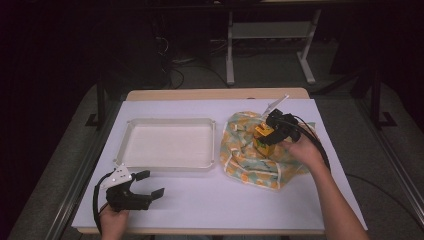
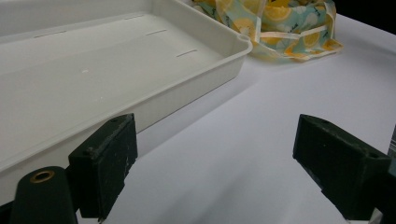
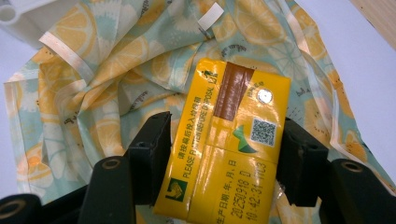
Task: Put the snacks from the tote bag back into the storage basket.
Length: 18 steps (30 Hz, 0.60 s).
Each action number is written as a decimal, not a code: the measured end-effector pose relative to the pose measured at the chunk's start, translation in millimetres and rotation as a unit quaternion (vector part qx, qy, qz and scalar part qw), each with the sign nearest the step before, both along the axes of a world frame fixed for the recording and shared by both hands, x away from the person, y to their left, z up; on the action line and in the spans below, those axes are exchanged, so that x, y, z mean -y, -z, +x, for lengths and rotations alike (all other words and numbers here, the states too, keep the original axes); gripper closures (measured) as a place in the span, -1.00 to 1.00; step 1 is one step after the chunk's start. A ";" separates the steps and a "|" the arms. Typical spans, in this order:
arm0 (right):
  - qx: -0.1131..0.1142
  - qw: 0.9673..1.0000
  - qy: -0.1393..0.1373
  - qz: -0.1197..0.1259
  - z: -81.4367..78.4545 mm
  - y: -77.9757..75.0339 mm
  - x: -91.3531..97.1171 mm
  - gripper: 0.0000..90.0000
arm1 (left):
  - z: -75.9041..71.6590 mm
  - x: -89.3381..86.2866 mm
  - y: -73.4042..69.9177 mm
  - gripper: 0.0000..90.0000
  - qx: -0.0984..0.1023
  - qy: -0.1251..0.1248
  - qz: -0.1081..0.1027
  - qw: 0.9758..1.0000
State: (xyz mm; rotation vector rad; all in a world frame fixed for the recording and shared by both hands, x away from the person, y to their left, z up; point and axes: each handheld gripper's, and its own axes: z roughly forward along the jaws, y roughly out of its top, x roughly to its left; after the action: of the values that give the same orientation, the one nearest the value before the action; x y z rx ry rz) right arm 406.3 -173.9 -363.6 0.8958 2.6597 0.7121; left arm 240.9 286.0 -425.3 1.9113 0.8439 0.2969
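Right gripper [image 3: 219, 158] clamped on the yellow carton [image 3: 229, 140].
I see the carton sitting on the lemon-print cloth [image 1: 250, 150]; my left gripper [image 2: 215, 168] rests with jaws apart beside the tray [image 1: 170, 142].

Your left hand [image 1: 114, 220] sits low at the near left corner of the table, gripping the black two-jaw left gripper [image 1: 152, 184] with its grey three-cornered plate on top. Its jaws point toward the right and stand wide apart with nothing between them. Your right forearm reaches in from the lower right, and your right hand [image 1: 302, 149] holds the black right gripper [image 1: 263, 135] angled down and to the left, its jaws pressing both sides of a yellow drink carton [image 3: 224, 144].
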 end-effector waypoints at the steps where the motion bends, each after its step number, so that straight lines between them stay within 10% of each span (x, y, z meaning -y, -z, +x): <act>1: 0.000 1.000 0.001 0.000 -0.1 -0.1 -0.1 -0.07 | 0.0 0.1 0.0 -0.70 -0.001 0.000 0.000 1.000; 18: -0.005 1.000 0.005 -0.007 0.8 -2.6 -0.3 0.08 | 0.6 -0.2 0.3 -0.70 -0.002 0.000 0.000 1.000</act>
State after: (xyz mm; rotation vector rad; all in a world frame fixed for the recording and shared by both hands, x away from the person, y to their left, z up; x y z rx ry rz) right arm 407.0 -173.6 -361.0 0.9119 2.6631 0.6887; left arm 241.5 286.3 -425.6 1.9116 0.8457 0.2934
